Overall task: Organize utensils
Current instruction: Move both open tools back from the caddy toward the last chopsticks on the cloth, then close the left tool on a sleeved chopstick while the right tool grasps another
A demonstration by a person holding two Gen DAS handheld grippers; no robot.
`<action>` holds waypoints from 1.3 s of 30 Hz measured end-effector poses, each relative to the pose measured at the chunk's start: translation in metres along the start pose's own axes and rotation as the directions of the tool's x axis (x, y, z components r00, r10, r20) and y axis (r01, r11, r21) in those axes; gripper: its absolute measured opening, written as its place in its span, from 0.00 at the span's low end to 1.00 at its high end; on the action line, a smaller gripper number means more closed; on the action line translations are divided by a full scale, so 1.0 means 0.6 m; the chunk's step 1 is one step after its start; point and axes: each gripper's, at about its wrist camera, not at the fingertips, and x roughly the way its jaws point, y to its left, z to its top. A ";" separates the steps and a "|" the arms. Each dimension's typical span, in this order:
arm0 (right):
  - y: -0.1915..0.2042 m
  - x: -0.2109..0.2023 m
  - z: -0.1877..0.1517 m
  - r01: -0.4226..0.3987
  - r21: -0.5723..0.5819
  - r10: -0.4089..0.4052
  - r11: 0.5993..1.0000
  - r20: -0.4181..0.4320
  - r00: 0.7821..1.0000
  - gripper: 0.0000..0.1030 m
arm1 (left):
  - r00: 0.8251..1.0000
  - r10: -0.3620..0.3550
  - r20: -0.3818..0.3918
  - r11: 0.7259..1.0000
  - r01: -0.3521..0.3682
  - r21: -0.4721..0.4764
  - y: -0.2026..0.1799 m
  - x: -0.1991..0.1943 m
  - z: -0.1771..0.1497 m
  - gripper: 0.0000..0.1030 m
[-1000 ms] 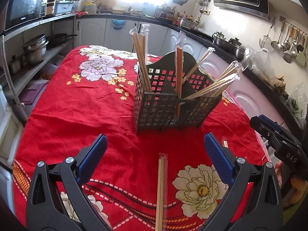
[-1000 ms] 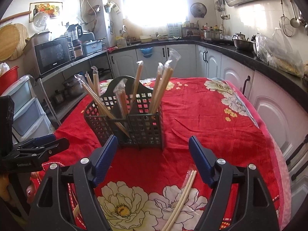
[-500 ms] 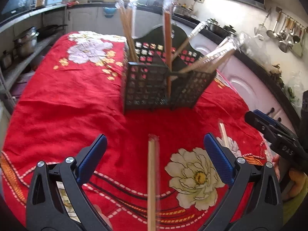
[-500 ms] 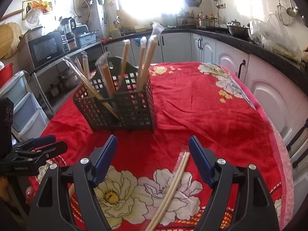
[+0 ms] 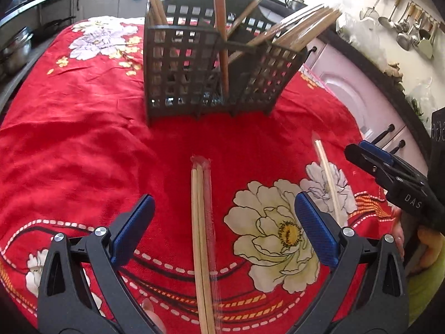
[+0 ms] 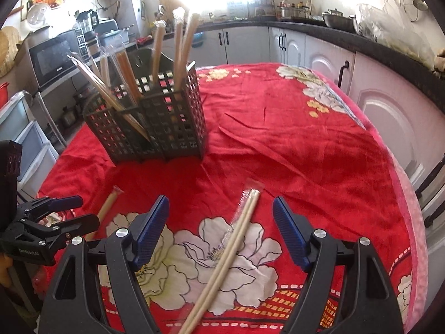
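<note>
Both grippers hang low over the bench, which is draped in a red flowered cloth. The left gripper has its jaws wide apart, straddling a wrapped pair of chopsticks that lies flat on the cloth between them, untouched. The right gripper is likewise spread wide over a second wrapped pair, which lies at a slant across a white flower. Neither holds anything. Farther back stands a dark lattice basket with divided sections, already holding several wrapped chopsticks that lean at various angles. The two loose pairs lie near each other, well short of the basket.
</note>
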 end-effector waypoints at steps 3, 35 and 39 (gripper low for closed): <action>-0.008 0.013 -0.003 0.001 0.008 -0.001 1.000 -0.022 1.000 0.72 | 1.000 -0.008 -0.020 1.000 0.008 -0.001 0.000 0.013 0.001 0.90; -0.040 0.147 0.037 0.027 0.056 -0.014 0.998 -0.217 0.976 0.16 | 0.993 0.099 -0.064 0.990 -0.091 0.107 0.017 0.082 0.054 0.20; -0.031 0.136 0.050 -0.020 0.075 0.034 0.997 -0.190 0.981 0.13 | 0.995 0.071 -0.069 0.993 -0.064 0.101 0.029 0.071 0.056 0.09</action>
